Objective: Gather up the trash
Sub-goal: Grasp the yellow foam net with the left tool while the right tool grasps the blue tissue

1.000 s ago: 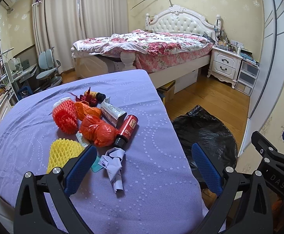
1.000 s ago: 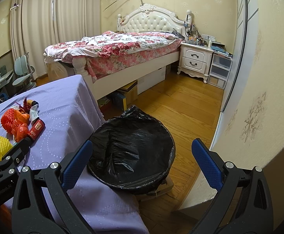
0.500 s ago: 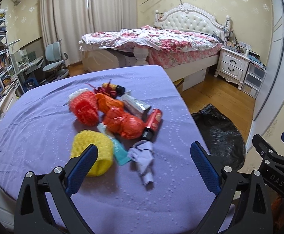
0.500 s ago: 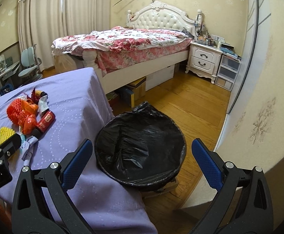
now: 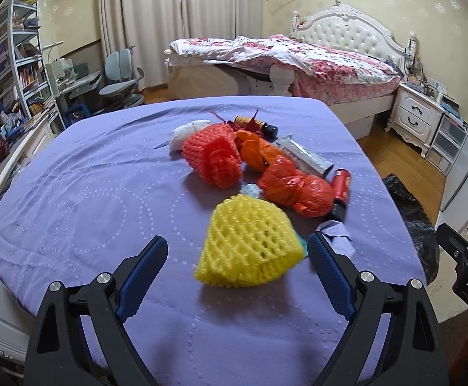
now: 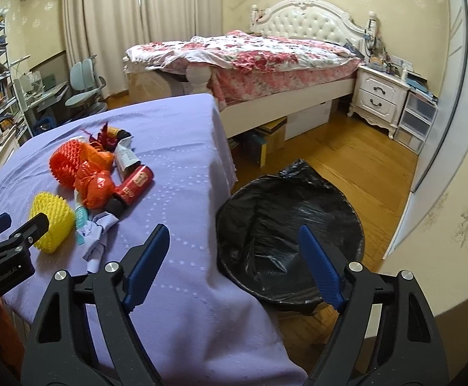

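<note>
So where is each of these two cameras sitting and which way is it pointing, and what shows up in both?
Left wrist view: on the left gripper, looking down across the purple table at the yellow foam net; its own open blue fingers frame the net, and the right gripper's tip shows at the right edge.
Right wrist view: on the right gripper, open, aimed over the table edge toward the black-lined trash bin; the left gripper enters at the left.
Shared: the table, yellow net, trash pile, bin, and bed.
</note>
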